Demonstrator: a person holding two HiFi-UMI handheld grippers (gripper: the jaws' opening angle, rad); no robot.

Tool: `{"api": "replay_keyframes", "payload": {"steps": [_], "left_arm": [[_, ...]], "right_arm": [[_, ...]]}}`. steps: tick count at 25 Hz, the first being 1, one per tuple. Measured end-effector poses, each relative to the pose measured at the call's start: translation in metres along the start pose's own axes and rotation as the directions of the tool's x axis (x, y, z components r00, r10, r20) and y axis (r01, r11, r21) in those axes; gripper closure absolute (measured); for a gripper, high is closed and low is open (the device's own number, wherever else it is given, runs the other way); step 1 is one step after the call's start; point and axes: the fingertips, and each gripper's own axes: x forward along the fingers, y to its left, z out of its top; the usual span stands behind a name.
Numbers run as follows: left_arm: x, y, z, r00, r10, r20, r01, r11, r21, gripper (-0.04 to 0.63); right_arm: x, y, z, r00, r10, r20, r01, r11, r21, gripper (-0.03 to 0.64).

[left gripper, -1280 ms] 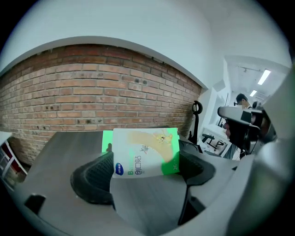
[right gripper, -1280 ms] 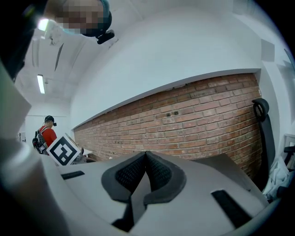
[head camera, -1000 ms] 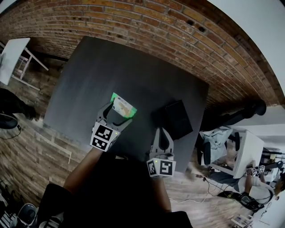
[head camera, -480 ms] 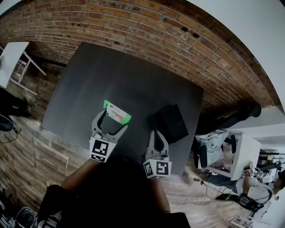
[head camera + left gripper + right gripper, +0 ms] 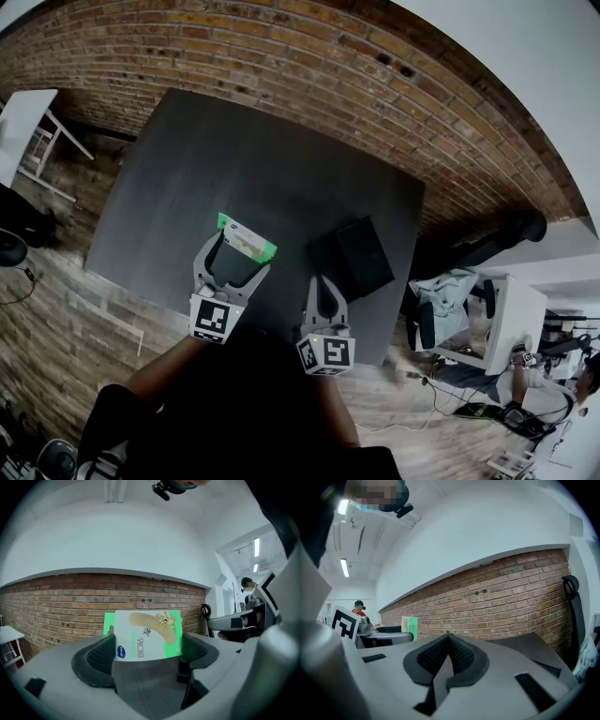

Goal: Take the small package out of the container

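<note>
Between left tongs (image 5: 147, 654) sits the package (image 5: 147, 634), seemingly gripped.

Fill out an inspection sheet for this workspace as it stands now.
Surface: dark table, bare apart from the job's things.
Job's things: small package, green and white, out of the container, held in the left gripper; black container stands on the table's right part, apart from the package.
Clutter: nothing seen on the table.
Grippers: left gripper shut on the small package; right gripper shut and empty, near the container.
Cables: nothing seen on the table; thin cables on the floor to the right.
Surroundings: brick wall, wooden floor, white desk at left, office chair at right.
</note>
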Motion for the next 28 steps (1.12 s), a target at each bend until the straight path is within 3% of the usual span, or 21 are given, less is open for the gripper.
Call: {"api": "replay_keyframes", "payload": {"steps": [19, 28], "left_arm": [[-0.001, -0.019, -0.006, 0.999, -0.051, -0.01, 0.052, 0.999, 0.013, 0.181], [-0.005, -0.008, -0.008, 1.0, -0.024, -0.01, 0.024, 1.0, 0.001, 0.181]], "right_arm": [[-0.005, 0.0, -0.002, 1.0, 0.01, -0.012, -0.01, 1.0, -0.011, 0.593], [-0.007, 0.002, -0.002, 1.0, 0.015, -0.012, -0.016, 1.0, -0.02, 0.594]]}}
